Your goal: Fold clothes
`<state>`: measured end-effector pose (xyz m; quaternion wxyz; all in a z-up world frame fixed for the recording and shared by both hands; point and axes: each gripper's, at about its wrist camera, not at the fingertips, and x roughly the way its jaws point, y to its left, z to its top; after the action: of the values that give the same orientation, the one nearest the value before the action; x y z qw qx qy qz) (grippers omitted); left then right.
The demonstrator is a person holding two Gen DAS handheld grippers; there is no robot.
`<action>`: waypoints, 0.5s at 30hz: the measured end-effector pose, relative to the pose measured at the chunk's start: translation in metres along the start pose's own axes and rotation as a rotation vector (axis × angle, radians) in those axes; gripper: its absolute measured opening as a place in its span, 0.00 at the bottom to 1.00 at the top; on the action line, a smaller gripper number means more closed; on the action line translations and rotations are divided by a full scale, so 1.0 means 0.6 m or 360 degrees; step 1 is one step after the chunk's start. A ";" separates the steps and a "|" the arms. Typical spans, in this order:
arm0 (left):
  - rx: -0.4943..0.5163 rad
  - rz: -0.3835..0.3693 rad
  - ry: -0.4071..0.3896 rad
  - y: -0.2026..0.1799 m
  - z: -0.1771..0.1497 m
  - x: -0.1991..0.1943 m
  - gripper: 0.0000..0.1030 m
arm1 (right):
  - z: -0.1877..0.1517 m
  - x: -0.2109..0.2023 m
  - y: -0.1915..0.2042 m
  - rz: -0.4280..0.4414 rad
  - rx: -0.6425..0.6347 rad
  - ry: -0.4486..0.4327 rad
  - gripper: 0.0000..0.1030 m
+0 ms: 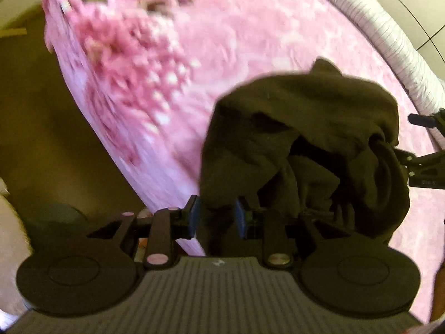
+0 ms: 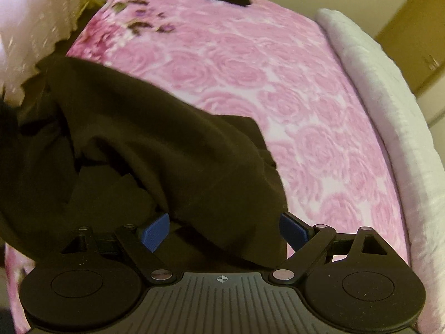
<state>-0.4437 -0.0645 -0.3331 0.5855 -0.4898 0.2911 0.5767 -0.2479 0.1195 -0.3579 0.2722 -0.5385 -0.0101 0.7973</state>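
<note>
Dark brown clothing (image 2: 155, 139) lies crumpled on the pink rose-patterned bed cover (image 2: 292, 89), bunched right in front of both hand-held grippers. Right hand-held gripper (image 2: 225, 229) has its jaws spread wide, the blue pads (image 2: 155, 232) standing off either side of a fold of the cloth, released rather than pinching. Left hand-held gripper (image 1: 215, 218) is only partly open, a strip of the same clothing (image 1: 306, 139) running between its blue pads (image 1: 239, 217); whether they press it I cannot tell.
</note>
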 end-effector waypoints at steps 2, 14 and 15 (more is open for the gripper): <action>0.0021 0.0029 -0.0100 0.001 0.000 -0.022 0.32 | 0.000 0.004 0.005 0.0009 -0.0065 -0.0031 0.87; -0.0321 -0.0127 0.0078 0.023 -0.002 0.083 0.02 | 0.003 0.060 -0.007 0.0028 -0.0044 -0.0022 0.32; -0.0295 -0.0138 0.0044 0.018 0.002 0.074 0.03 | 0.003 0.055 -0.009 0.0017 -0.0030 -0.0035 0.23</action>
<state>-0.4472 -0.0476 -0.3755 0.5579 -0.5619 0.2230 0.5686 -0.2561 0.1392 -0.3836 0.2628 -0.5323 -0.0177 0.8046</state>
